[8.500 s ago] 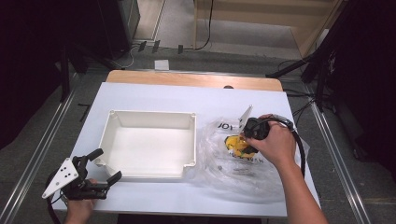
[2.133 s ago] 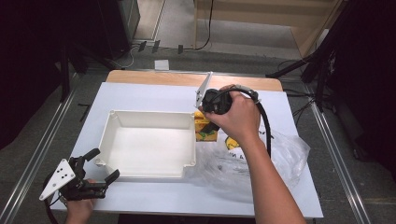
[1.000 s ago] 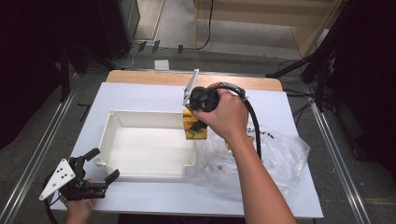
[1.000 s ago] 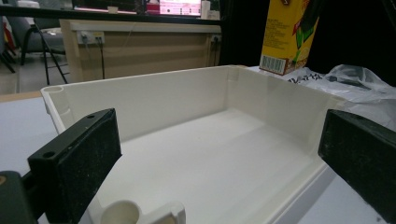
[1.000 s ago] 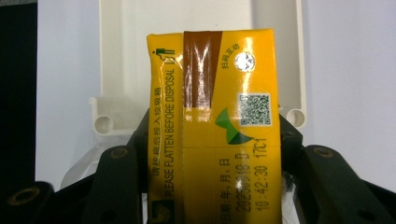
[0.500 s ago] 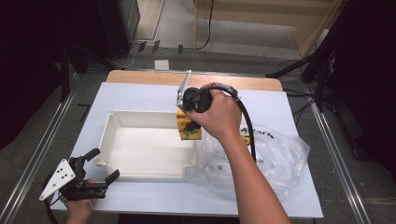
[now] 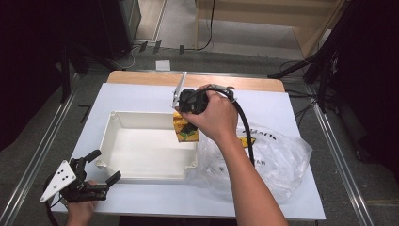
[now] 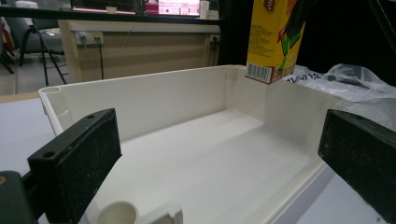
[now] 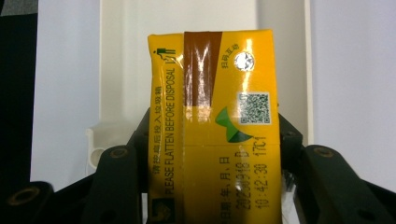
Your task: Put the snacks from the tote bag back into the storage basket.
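Nearest the person, the left gripper (image 7: 96, 170) sits at the table's front left corner, jaws spread wide with nothing between them, just off the front left corner of the white tray (image 7: 109, 143). Farther in, the right gripper (image 7: 188, 123) has its 2 jaws clamped on the yellow juice carton (image 7: 185, 129), one on each narrow side. The carton hangs upright, long axis roughly vertical, over the tray's right wall near its far right corner, well clear of the floor. I reckon it needs to go left a little, then straight down. The plastic bag (image 7: 277, 160) lies right of the tray.
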